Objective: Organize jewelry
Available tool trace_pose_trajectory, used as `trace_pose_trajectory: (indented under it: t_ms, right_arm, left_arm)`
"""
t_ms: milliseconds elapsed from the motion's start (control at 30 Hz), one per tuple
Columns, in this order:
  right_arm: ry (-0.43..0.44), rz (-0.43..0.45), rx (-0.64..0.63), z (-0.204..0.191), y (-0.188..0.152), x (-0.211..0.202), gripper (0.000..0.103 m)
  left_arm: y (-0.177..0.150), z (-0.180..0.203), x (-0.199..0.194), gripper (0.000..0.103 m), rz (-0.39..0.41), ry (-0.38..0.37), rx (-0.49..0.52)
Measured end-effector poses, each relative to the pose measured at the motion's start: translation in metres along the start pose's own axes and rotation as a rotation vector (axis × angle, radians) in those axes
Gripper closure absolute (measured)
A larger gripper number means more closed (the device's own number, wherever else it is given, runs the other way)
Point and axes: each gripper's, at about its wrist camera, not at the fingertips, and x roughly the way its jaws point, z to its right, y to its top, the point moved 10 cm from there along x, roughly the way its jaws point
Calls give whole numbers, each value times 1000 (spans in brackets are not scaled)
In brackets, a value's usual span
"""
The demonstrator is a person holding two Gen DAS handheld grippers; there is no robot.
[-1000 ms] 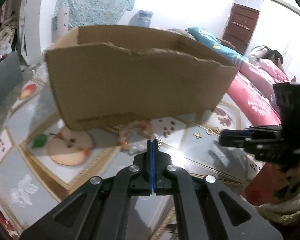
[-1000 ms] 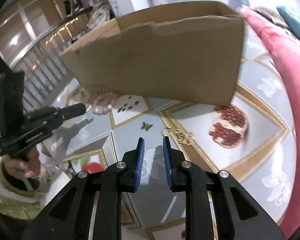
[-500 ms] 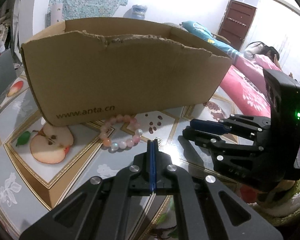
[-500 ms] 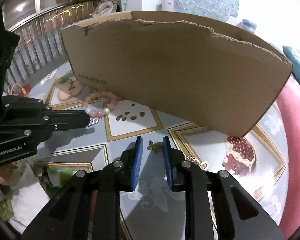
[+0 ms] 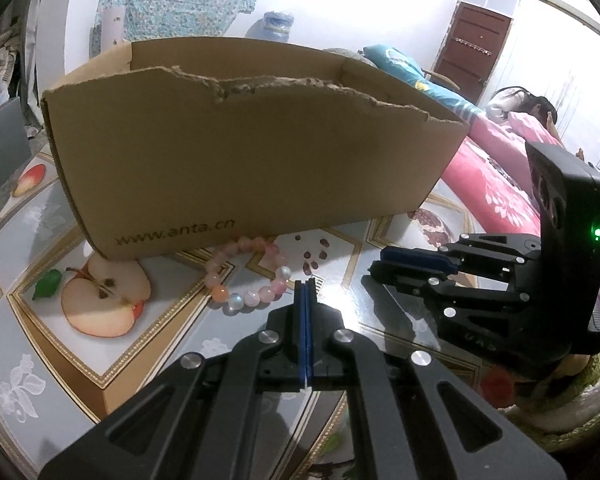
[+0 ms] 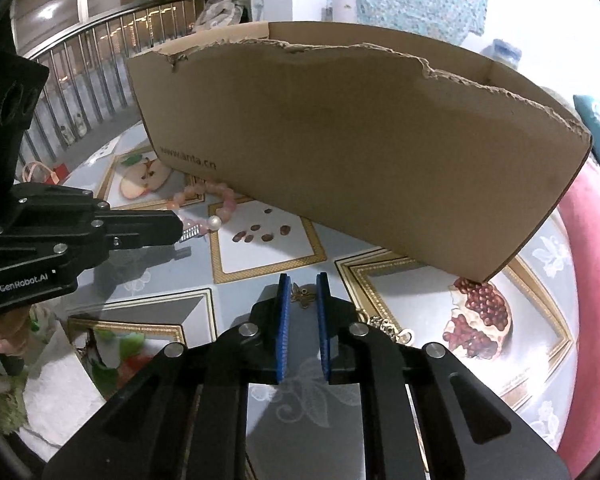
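Up front in the left wrist view, the left gripper point(image 5: 305, 284) has its blue pads pressed flat together with nothing between them, tips just short of the bead bracelet point(image 5: 246, 270). That pink and pearly bracelet lies on the glossy fruit-patterned table point(image 5: 40, 344), its far side touching the base of the torn-edged cardboard box point(image 5: 252, 152). To the right, the right gripper point(image 5: 380, 264) reaches in low over the table, well apart from the bracelet.

Over in the right wrist view, the right gripper point(image 6: 303, 284) has its jaws closing, a narrow gap left, and a small bronze butterfly charm point(image 6: 303, 295) sits on the table between the tips; whether the pads touch it cannot be told. A gold chain piece point(image 6: 388, 326) lies just right of the fingers, near the printed pomegranate. The left gripper point(image 6: 176, 226) comes in from the left, its tip at the bracelet's near side by the box
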Motion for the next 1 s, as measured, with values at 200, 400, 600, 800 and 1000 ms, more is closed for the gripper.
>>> trace_pose_trajectory:
  t_ms: [200, 400, 600, 800, 1000]
  right_arm:
    - [7, 32, 1, 1, 2, -15, 92]
    - [29, 130, 19, 3, 20, -51, 92]
    - [74, 297, 52, 13, 65, -101, 92]
    - [106, 365, 105, 36, 113, -103, 92]
    - [138, 228, 225, 64, 134, -50, 92]
  left_arm:
    - [2, 1, -9, 103, 16, 3, 5]
    - [16, 14, -36, 103, 81, -18, 14]
    - [56, 30, -74, 103, 188, -56, 46]
    - [107, 31, -77, 103, 248, -57, 70]
    - [144, 12, -16, 103, 136, -1, 59]
